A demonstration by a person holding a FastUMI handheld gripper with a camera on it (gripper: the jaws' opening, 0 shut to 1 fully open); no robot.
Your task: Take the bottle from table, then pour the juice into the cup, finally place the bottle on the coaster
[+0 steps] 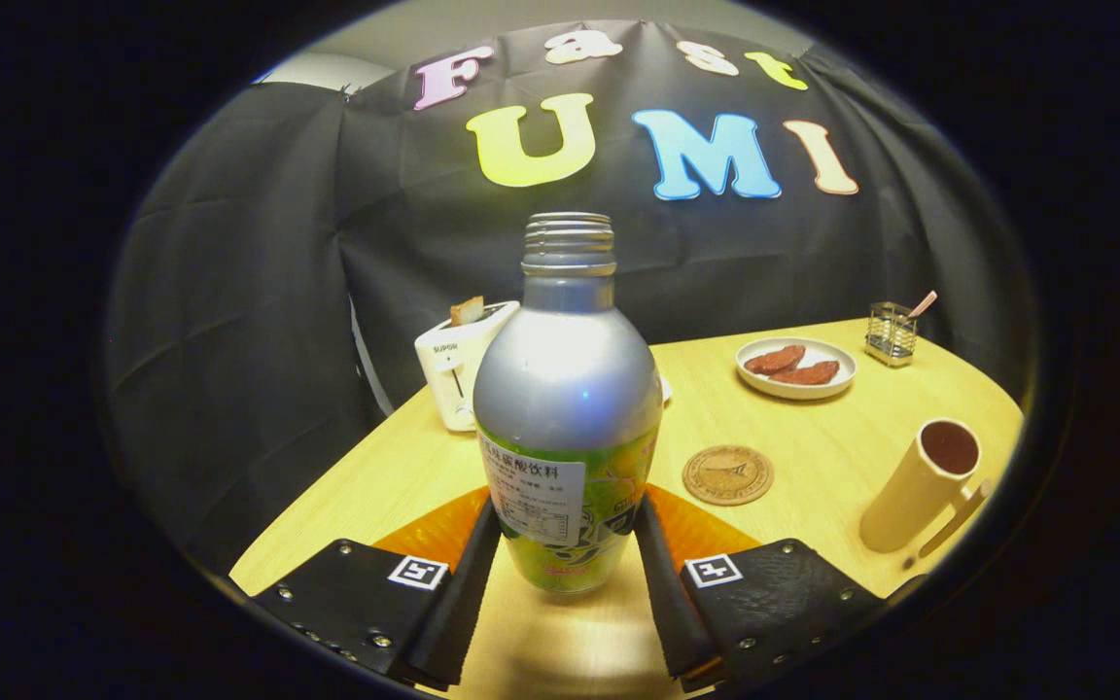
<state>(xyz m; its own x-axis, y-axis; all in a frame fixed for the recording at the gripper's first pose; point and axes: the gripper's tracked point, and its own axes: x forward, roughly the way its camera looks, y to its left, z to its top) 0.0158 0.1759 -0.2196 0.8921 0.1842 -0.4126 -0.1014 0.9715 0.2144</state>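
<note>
With both fingers (468, 574) pressed against its sides, I hold the bottle (567, 408) upright in the gripper (566, 544), left of the coaster (727, 474) and cup (920, 484).

toaster (455, 365) front reads "SUPOR"; bottle (567, 408) label txt too small to read

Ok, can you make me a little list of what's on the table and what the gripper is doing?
gripper: shut on the bottle, a finger pressing each side
bottle: upright, cap off, silver top
coaster: round, bare, just beyond the fingers
cup: beside the coaster, dark inside
plate: holds brown food
toaster: behind the bottle
table: wooden
</note>
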